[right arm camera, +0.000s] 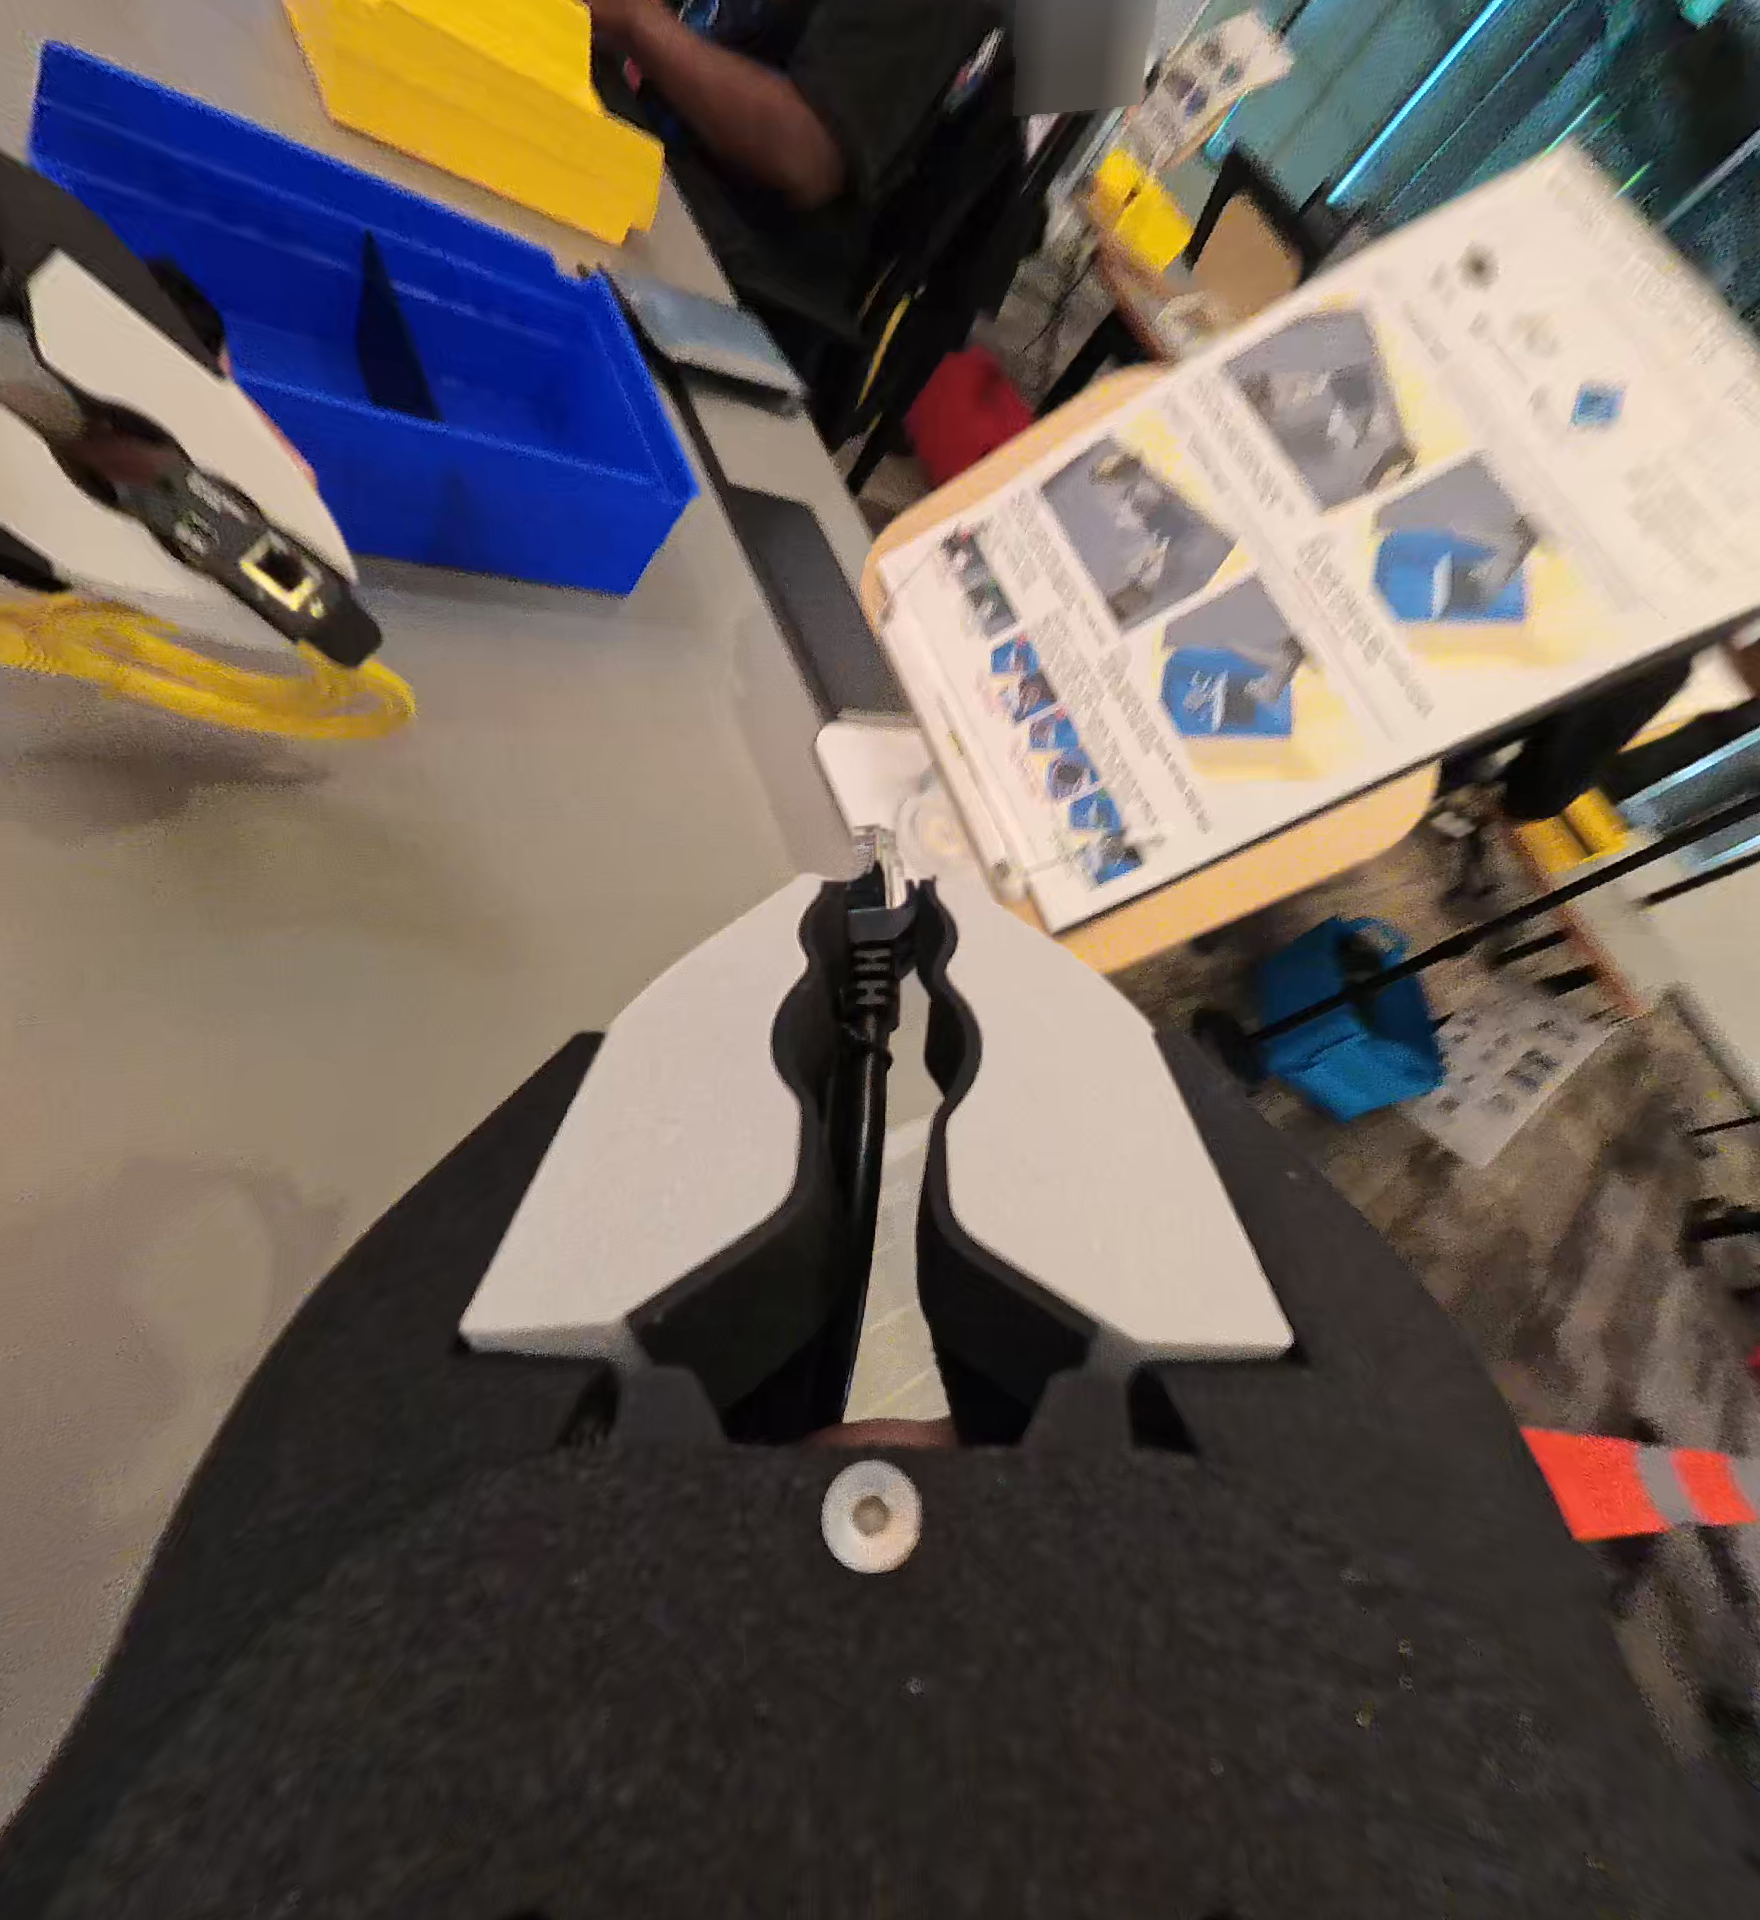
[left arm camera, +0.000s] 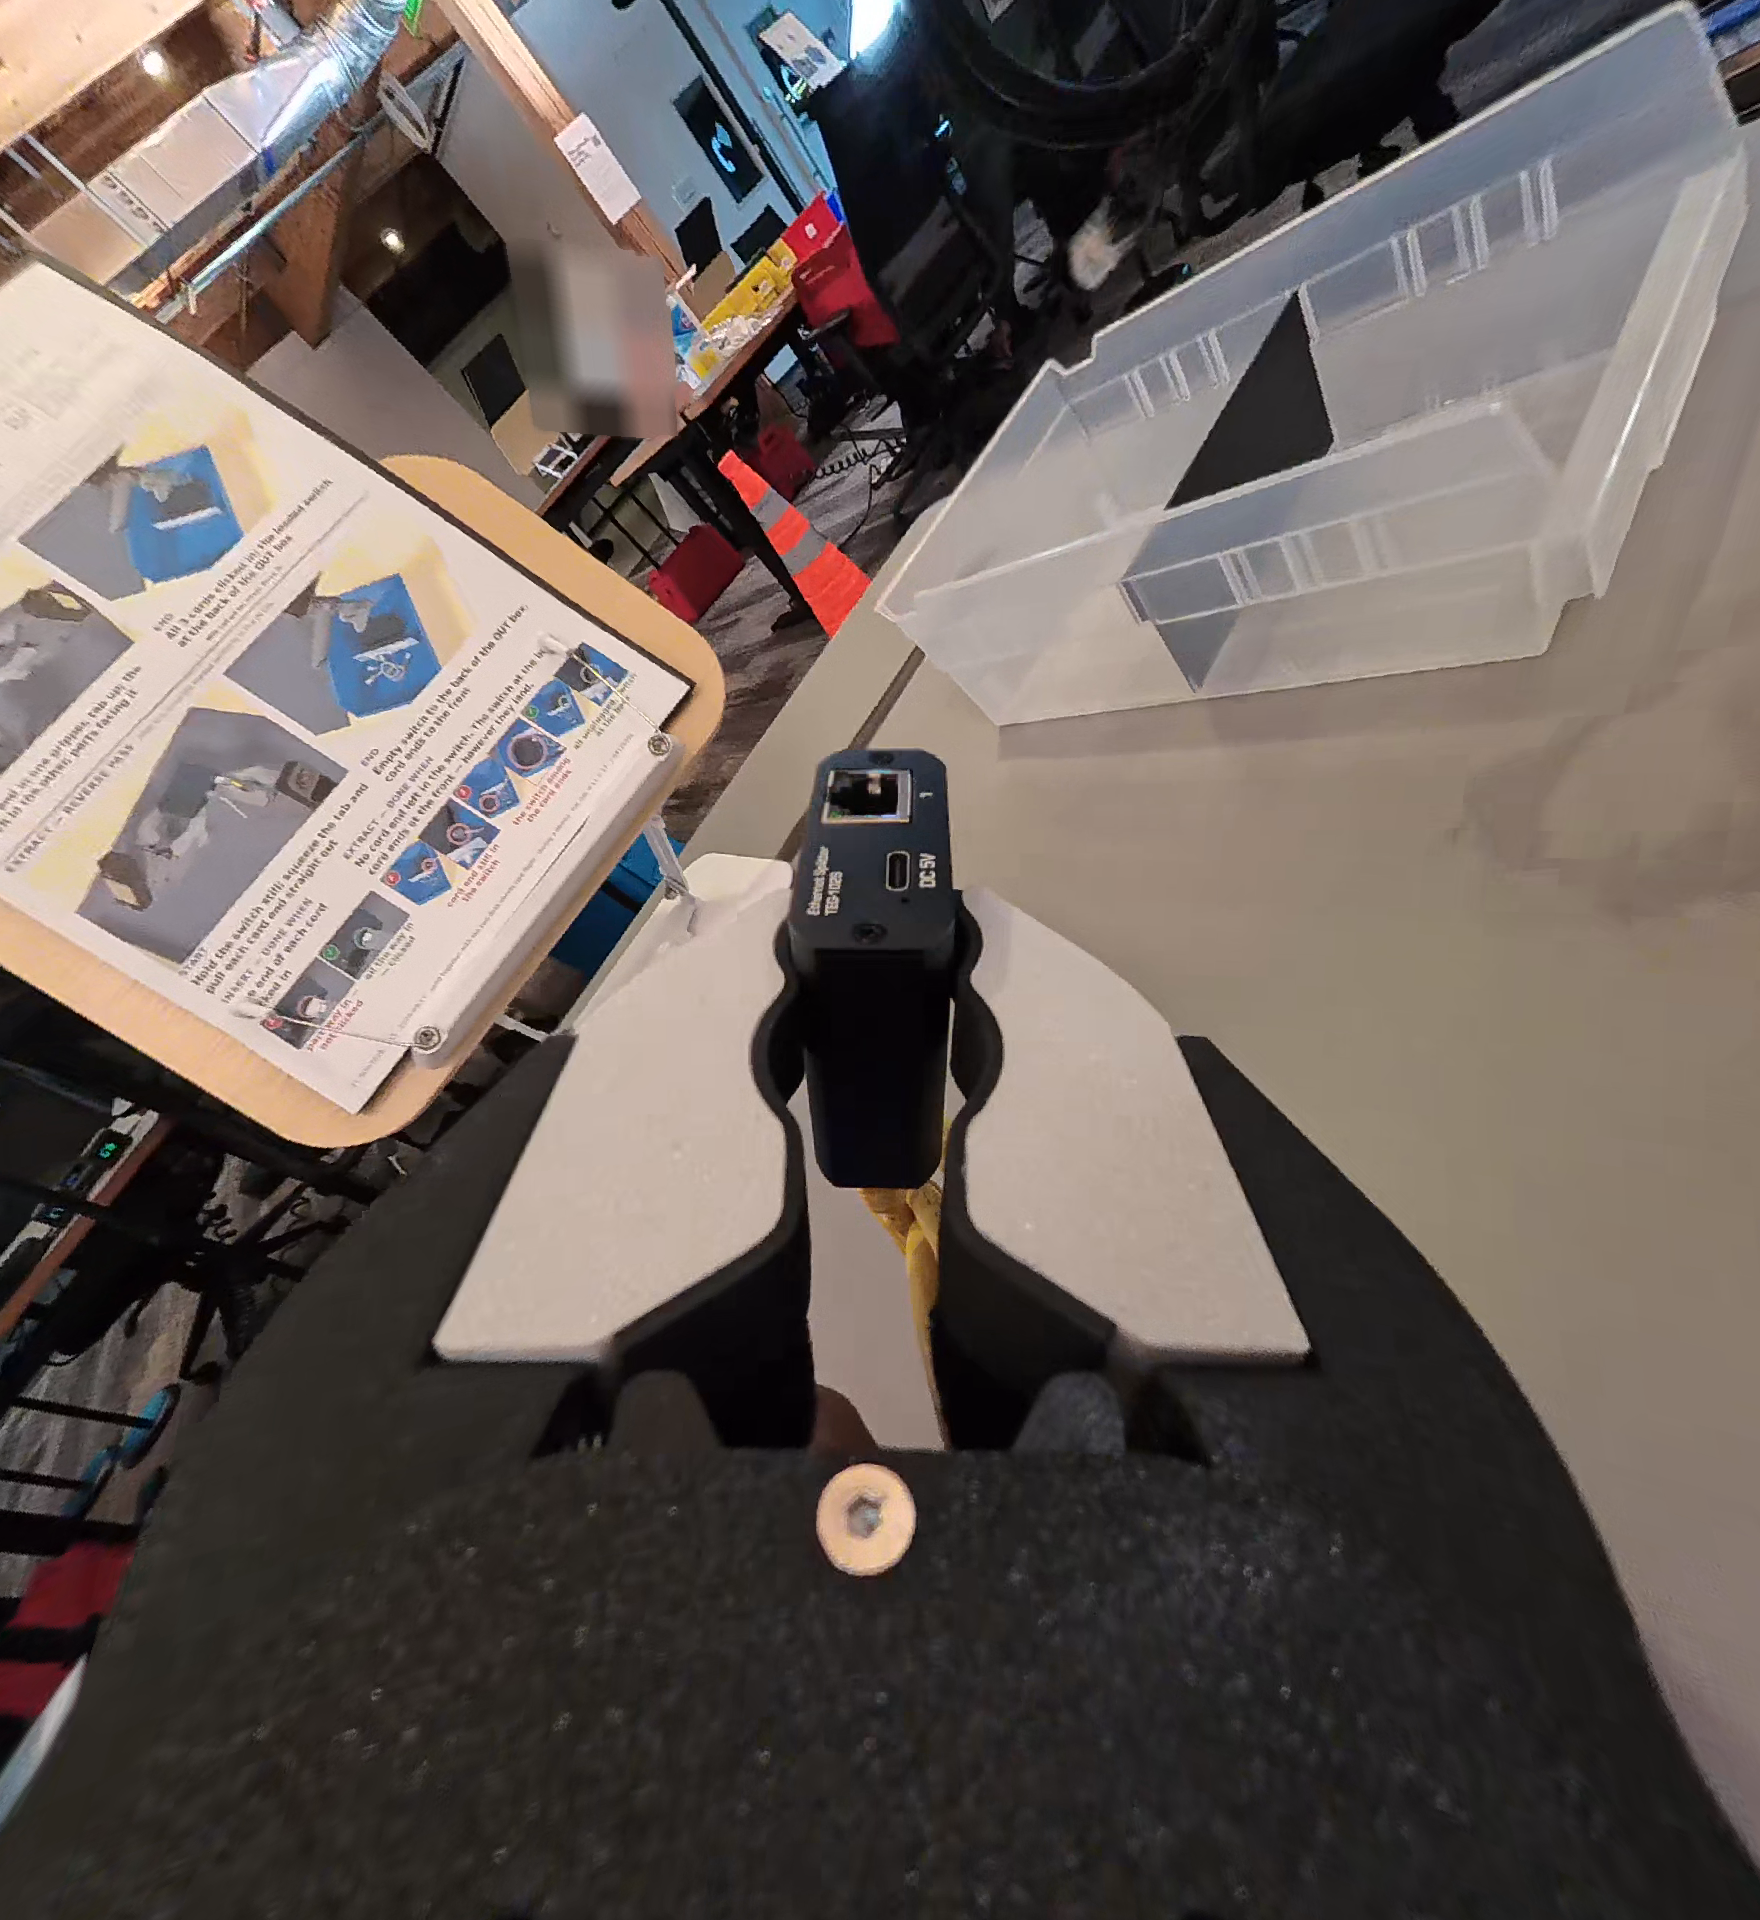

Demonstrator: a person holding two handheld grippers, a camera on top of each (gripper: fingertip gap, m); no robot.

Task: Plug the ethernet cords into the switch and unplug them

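My left gripper (left arm camera: 871,935) is shut on a small black switch (left arm camera: 876,914) and holds it above the grey table (left arm camera: 1375,1039). The switch's end face with an empty ethernet port (left arm camera: 868,795) points away from me. A yellow cord (left arm camera: 912,1236) shows below the switch between the fingers. My right gripper (right arm camera: 876,904) is shut on the black ethernet cord (right arm camera: 868,1060) just behind its clear plug (right arm camera: 881,852), which sticks out past the fingertips. The right wrist view also shows the left gripper (right arm camera: 128,416) with the switch (right arm camera: 273,571) at far left, above a yellow cord coil (right arm camera: 180,665).
A clear divided bin (left arm camera: 1375,416) stands at the table's far right. A blue bin (right arm camera: 388,364) and a yellow bin (right arm camera: 481,114) stand at the far side. An instruction sheet on a wooden board (left arm camera: 284,675) stands off the table's edge. A person (right arm camera: 803,135) is behind the bins. The left gripper's tips are roughly 25 cm from the right gripper's.
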